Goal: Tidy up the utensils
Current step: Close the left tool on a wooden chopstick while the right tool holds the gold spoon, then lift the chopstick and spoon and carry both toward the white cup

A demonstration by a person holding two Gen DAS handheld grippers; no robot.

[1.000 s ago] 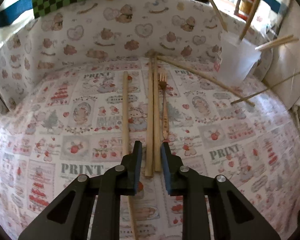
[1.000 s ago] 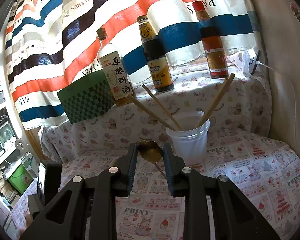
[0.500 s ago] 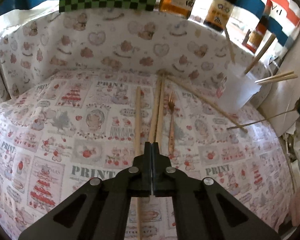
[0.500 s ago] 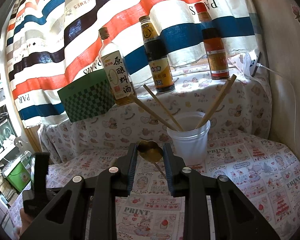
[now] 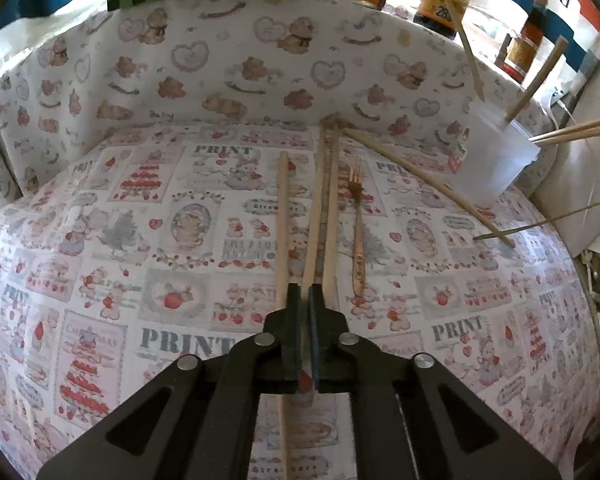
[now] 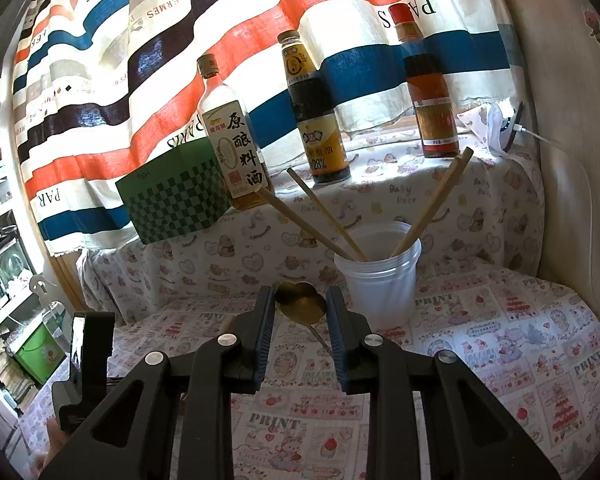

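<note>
- Left gripper (image 5: 305, 292) has just been closing; its jaws pinch one wooden chopstick (image 5: 313, 216) that runs ahead of them.
- Right gripper (image 6: 300, 306) clamps a gold spoon (image 6: 300, 305); plastic cup (image 6: 380, 280), holding three chopsticks, just beyond.
- Left to sort: loose chopsticks flanking the left jaws, and a fork (image 5: 357, 232) just right.

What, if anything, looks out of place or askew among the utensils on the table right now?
One chopstick lies diagonally toward the plastic cup, while three other chopsticks and the fork lie roughly parallel. Nothing looks spilled or damaged.
</note>
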